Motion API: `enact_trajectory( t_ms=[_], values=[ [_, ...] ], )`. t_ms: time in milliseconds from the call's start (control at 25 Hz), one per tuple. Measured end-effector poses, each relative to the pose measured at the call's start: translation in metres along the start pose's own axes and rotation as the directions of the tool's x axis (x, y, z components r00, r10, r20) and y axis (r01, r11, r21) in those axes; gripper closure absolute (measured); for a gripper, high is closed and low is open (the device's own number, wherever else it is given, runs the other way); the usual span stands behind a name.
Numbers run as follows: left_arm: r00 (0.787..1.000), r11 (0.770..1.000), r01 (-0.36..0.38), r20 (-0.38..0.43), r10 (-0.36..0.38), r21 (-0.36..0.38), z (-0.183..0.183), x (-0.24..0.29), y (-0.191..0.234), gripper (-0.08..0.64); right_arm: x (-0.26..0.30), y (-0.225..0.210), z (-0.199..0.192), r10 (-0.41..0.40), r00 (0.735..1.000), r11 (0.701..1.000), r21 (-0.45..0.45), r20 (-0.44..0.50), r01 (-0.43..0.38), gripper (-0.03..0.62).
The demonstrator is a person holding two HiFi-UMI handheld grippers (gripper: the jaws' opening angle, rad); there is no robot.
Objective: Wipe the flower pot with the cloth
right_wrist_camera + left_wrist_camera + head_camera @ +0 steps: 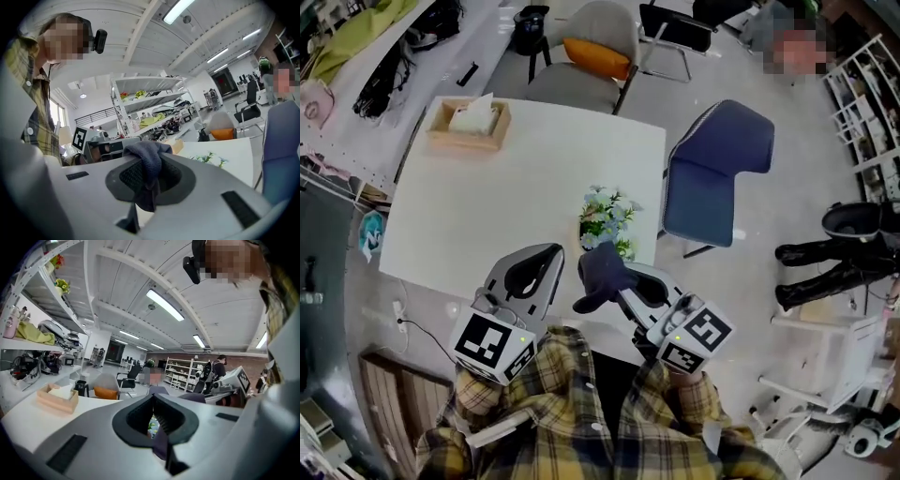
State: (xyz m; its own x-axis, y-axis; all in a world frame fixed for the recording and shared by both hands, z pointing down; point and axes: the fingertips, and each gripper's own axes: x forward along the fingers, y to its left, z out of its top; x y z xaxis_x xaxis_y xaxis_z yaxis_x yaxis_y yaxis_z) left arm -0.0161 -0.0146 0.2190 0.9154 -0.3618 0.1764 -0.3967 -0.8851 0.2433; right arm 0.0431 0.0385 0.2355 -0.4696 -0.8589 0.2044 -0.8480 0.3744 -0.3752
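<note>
A small flower pot (606, 223) of pale blue and white flowers stands near the front right edge of the white table (516, 187). My right gripper (609, 274) is shut on a dark blue cloth (600, 270), which bunches over its jaws just in front of the pot. In the right gripper view the cloth (147, 171) hangs from the pinched jaws and the flowers (211, 159) show behind. My left gripper (549, 253) is shut and holds nothing, to the left of the cloth, over the table's front edge. Its closed jaws (154, 414) point at the flowers (151, 425).
A wooden tissue box (469, 124) sits at the table's far left corner. A blue chair (717, 173) stands right of the table and a grey chair with an orange cushion (595, 56) behind it. Shelves and a workbench (384, 56) line the left side.
</note>
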Motion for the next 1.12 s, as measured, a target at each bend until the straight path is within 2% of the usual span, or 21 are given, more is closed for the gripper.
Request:
enact_trajectory(
  t_ms=[160, 400, 680, 920, 1120],
  values=[
    [0.996, 0.997, 0.074, -0.059, -0.073, 0.012, -0.010, 0.013, 0.004, 0.549, -0.004, -0.001, -0.004, -0.080, 0.997, 0.996, 0.048, 0.016, 0.079, 0.571],
    [0.984, 0.992, 0.123, -0.127, -0.123, -0.001, -0.037, 0.030, 0.010, 0.549, -0.009, -0.005, -0.017, -0.145, 0.989, 0.986, 0.090, 0.007, 0.144, 0.571],
    [0.967, 0.985, 0.171, -0.188, -0.173, -0.026, -0.077, 0.044, 0.021, 0.549, -0.012, -0.019, -0.049, -0.205, 0.978, 0.967, 0.147, -0.040, 0.209, 0.571],
    [0.945, 0.982, 0.187, -0.266, -0.191, -0.038, -0.118, 0.052, 0.024, 0.549, -0.024, -0.033, -0.095, -0.236, 0.964, 0.938, 0.232, -0.121, 0.259, 0.571],
    [0.916, 0.977, 0.205, -0.342, -0.211, -0.053, -0.154, 0.060, 0.024, 0.548, -0.034, -0.053, -0.128, -0.270, 0.948, 0.903, 0.298, -0.169, 0.310, 0.571]
  ],
)
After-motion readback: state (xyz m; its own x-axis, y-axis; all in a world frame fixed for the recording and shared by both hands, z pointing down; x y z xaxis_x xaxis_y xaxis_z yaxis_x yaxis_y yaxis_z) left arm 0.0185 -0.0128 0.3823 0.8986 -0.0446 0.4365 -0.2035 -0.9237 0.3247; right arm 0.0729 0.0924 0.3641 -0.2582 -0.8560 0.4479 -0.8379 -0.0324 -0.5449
